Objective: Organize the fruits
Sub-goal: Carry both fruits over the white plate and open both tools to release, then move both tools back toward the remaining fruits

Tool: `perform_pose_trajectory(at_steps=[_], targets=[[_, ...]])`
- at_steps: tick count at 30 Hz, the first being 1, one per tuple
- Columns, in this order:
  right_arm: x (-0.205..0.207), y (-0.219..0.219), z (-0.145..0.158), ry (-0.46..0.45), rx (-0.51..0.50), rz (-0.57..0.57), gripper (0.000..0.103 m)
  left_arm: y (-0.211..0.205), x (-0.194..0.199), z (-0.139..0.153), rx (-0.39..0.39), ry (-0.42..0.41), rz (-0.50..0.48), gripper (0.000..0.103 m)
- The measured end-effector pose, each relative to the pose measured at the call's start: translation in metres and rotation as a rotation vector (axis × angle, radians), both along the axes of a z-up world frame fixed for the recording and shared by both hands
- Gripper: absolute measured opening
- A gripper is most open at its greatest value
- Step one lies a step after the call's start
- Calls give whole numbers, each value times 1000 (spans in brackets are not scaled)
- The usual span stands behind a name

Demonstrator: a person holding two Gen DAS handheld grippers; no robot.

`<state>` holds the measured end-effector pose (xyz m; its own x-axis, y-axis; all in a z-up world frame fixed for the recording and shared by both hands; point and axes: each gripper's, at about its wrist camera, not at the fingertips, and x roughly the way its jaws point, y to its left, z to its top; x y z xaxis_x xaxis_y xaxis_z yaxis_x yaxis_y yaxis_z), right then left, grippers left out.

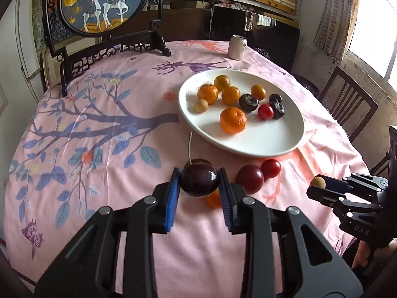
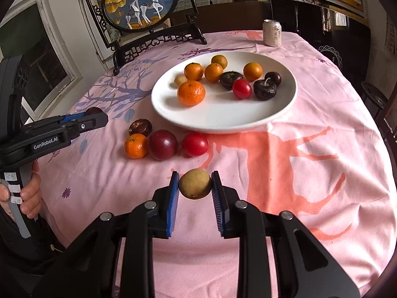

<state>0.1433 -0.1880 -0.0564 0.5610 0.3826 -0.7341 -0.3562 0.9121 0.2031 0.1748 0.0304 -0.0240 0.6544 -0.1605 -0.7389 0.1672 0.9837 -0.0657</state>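
Note:
My left gripper (image 1: 199, 182) is shut on a dark cherry (image 1: 199, 180) with a long stem, lifted above the pink cloth. My right gripper (image 2: 195, 185) is shut on a tan longan (image 2: 195, 183), also off the cloth. The white plate (image 2: 223, 116) beyond holds several mandarins, dark fruits, a red tomato and a longan. In front of the plate lie a small mandarin (image 2: 136, 146), a dark plum (image 2: 163, 144), a red tomato (image 2: 195, 144) and a dark brown fruit (image 2: 140, 127). In the left wrist view the mandarin (image 1: 213, 200) is mostly hidden under the cherry.
A drink can (image 2: 272, 33) stands behind the plate at the far edge. A round deer screen (image 1: 99, 2) on a dark stand sits at the back left. A wooden chair (image 1: 347, 104) is beyond the table's right edge. A person's hand (image 2: 29, 193) grips the left tool.

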Motion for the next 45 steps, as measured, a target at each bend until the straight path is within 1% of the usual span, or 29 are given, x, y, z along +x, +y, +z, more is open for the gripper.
perform_pose_trajectory(at_steps=[3, 6, 8, 10, 13, 15, 19, 20, 22, 23, 25, 26, 27, 28, 29, 30, 31, 33, 34, 36, 40, 43, 45], targets=[[22, -1, 16, -42, -12, 6, 26, -8, 29, 14, 9, -8, -14, 31], [60, -2, 30, -75, -13, -11, 26, -18, 70, 18, -7, 25, -10, 31], [88, 0, 34, -96, -39, -29, 26, -26, 98, 15, -21, 54, -7, 31], [116, 5, 31, -101, -78, -39, 26, -33, 125, 7, -33, 91, -4, 31], [149, 0, 22, -102, -118, -101, 26, -43, 156, -8, -33, 151, 8, 31], [162, -4, 14, -88, -121, -116, 26, -47, 168, -15, -39, 176, 6, 31], [172, -3, 3, -77, -130, -111, 26, -54, 177, -23, -34, 189, -5, 31], [173, -3, 2, -83, -136, -113, 29, -55, 178, -24, -33, 191, -5, 32], [171, -3, 5, -113, -156, -128, 59, -55, 179, -24, -39, 193, -2, 47], [167, -4, 9, -139, -165, -143, 59, -53, 176, -20, -36, 181, 4, 54], [157, -7, 19, -168, -176, -157, 59, -48, 165, -8, -34, 146, 3, 56], [151, -11, 25, -177, -175, -168, 59, -44, 157, -1, -41, 128, 6, 61], [143, -16, 31, -186, -169, -179, 60, -37, 145, 8, -53, 101, 11, 67], [132, -21, 37, -193, -158, -188, 63, -30, 132, 16, -63, 72, 19, 70], [120, -27, 41, -197, -142, -199, 65, -23, 117, 22, -66, 40, 30, 76], [105, -33, 44, -197, -122, -212, 75, -16, 101, 28, -59, 8, 45, 80], [90, -39, 46, -198, -96, -221, 85, -9, 84, 32, -53, -24, 59, 81], [60, -48, 45, -198, -38, -228, 92, 6, 52, 33, -57, -73, 89, 87], [47, -49, 44, -197, -19, -227, 92, 14, 38, 31, -68, -87, 105, 89], [29, -48, 42, -187, -14, -220, 92, 28, 17, 25, -93, -92, 131, 89], [10, -34, 42, -188, -56, -189, 92, 52, -8, 8, -111, -63, 194, 91], [1, -16, 34, -174, -86, -137, 95, 59, -23, -6, -100, -42, 218, 91], [-2, -3, 21, -148, -97, -99, 95, 60, -33, -16, -83, -27, 221, 92]])
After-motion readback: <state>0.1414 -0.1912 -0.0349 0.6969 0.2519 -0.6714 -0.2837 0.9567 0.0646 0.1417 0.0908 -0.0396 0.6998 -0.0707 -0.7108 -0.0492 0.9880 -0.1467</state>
